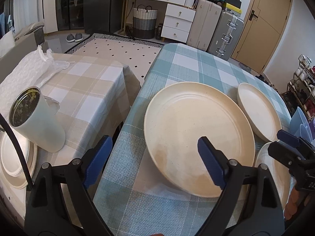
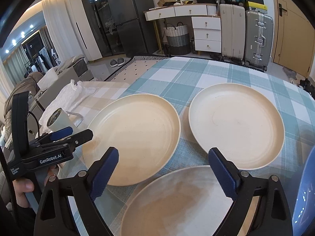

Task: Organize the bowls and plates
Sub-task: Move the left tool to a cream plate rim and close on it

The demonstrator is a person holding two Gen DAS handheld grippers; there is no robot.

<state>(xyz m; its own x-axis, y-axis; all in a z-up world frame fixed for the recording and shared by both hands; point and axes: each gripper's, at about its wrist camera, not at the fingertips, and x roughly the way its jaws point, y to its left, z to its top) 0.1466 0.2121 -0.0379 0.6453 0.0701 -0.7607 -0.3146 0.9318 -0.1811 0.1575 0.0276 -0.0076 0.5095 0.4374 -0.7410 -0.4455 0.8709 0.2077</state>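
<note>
Three cream plates on our blue-checked table.

We hold both grippers spread wide and empty: left gripper beside the left plate, right gripper over the near plate.

Indoor light is even and moderately bright through both my wrist views; the large cream plate takes a soft, diffuse sheen with a brownish shadow on its near part, and only a faint shadow falls on the blue checked tablecloth just beside its near rim. In my right view, ceiling spots far to the left of that plate glare as small white dots, and the dark fridge behind it carries dull reflections. Fisheye distortion bends door and cabinet lines toward the black corners; focus is acceptably sharp around the plate, softer at the frame edges.
</note>
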